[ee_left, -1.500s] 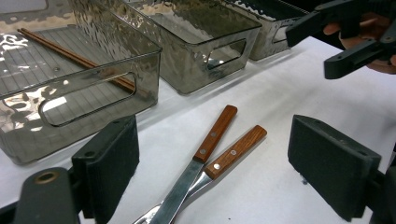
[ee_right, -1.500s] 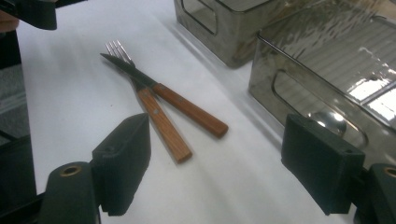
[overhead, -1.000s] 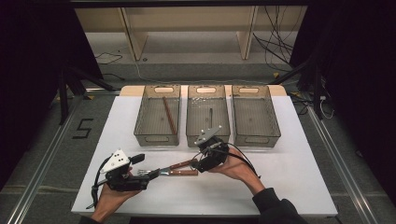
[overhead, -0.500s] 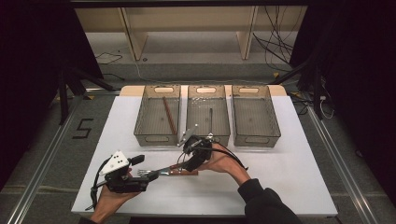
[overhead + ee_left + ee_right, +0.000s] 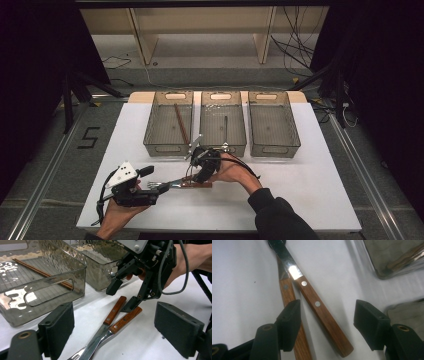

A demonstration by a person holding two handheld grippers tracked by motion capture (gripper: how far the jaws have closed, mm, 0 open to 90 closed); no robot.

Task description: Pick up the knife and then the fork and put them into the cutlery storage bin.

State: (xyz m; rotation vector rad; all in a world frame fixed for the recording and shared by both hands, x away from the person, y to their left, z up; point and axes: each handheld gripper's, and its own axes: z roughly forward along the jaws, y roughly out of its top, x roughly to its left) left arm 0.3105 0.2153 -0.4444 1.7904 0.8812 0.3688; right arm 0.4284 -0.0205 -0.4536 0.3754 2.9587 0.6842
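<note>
Hidden ends, cropped blades and small shapes

In the left gripper view, the right gripper (image 5: 123,296) covered the far ends of the two wooden handles (image 5: 115,310), and the bottom edge cut off the metal blades (image 5: 93,343). In the right gripper view, one jaw hid the lower part of the left handle (image 5: 287,293), and the top edge cropped the blade (image 5: 280,250), so the kind of utensil could not be told. In the high view, the thin dark piece (image 5: 226,126) in the middle bin (image 5: 222,150) was too small to identify.

Three bins (image 5: 272,122) – chopstick (image 5: 181,124) inside
</note>
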